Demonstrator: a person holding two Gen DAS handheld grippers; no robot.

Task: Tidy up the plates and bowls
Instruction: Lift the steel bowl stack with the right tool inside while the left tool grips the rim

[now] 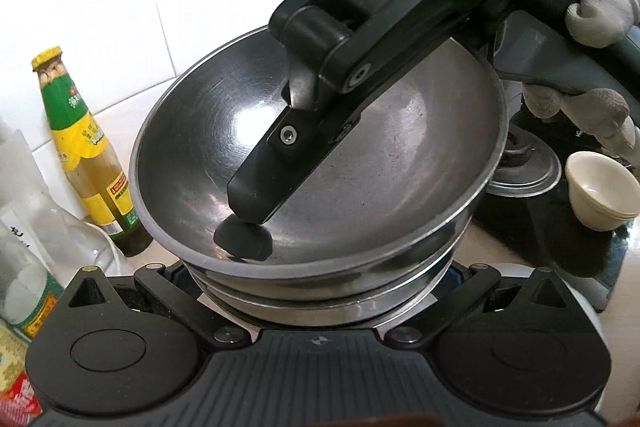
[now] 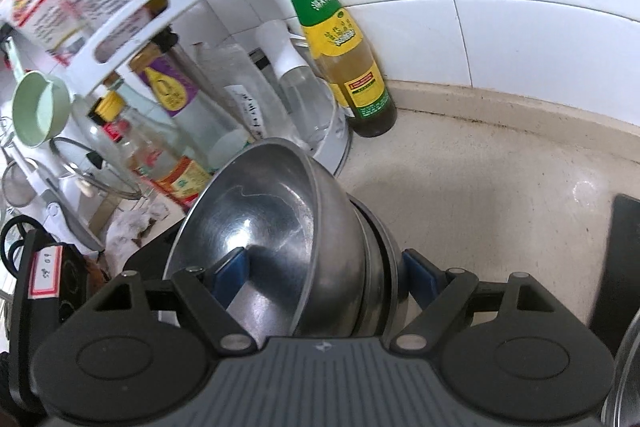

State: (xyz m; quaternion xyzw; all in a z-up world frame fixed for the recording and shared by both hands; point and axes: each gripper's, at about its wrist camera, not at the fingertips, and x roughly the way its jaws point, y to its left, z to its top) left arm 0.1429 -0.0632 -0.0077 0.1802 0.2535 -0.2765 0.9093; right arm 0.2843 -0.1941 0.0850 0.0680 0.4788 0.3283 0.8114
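Steel bowls [image 1: 400,155] are nested in a stack and fill the middle of the left wrist view, tilted with the opening toward me. My left gripper [image 1: 320,279] sits at the stack's underside; its fingertips are hidden behind the bowls. My right gripper [image 2: 320,279] is shut on the steel bowls [image 2: 272,227], with one blue-padded finger [image 2: 230,275] inside the top bowl and the other outside the wall. That inner finger [image 1: 264,171] also shows in the left wrist view, reaching down into the bowl from above.
A green-and-yellow sauce bottle [image 2: 340,43] stands at the white tiled wall. A white rack [image 2: 160,11] with several bottles and jars is at left. A cream cup [image 1: 600,191] and a pot lid [image 1: 524,175] sit at right. The beige counter [image 2: 500,179] stretches right.
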